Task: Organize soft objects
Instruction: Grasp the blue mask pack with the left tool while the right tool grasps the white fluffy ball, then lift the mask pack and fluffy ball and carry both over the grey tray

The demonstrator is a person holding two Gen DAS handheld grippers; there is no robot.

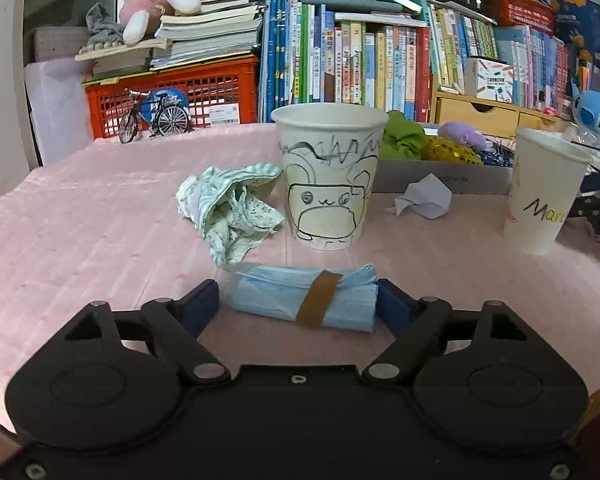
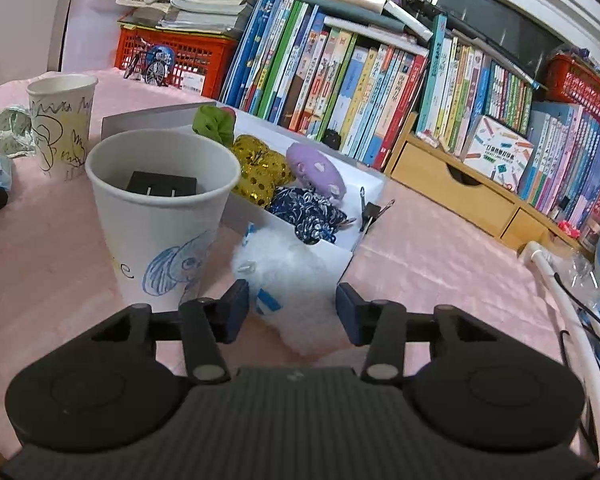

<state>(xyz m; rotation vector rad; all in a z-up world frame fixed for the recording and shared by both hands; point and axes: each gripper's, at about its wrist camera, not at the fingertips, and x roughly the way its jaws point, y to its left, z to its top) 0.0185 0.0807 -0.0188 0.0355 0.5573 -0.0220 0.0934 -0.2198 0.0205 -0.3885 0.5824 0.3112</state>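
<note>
My left gripper (image 1: 298, 304) is open around a rolled blue face mask (image 1: 304, 300) bound with brown tape, lying on the pink tablecloth. A crumpled green-patterned cloth (image 1: 230, 208) lies just beyond, left of a drawn-on paper cup (image 1: 328, 176). My right gripper (image 2: 292, 310) holds a white fluffy soft object (image 2: 288, 280) between its fingers, in front of a white box (image 2: 340, 252). The box holds a green scrunchie (image 2: 214, 122), a gold sequin piece (image 2: 260, 172), a purple plush (image 2: 318, 170) and a blue patterned scrunchie (image 2: 306, 210).
A second paper cup (image 2: 160, 216) with a black item inside stands left of the right gripper. A folded paper piece (image 1: 422, 198) lies before the box. Binder clips (image 2: 370, 212), a wooden drawer unit (image 2: 456, 188), rows of books, an orange crate (image 1: 172, 96) and a toy bicycle (image 1: 154, 116) line the back.
</note>
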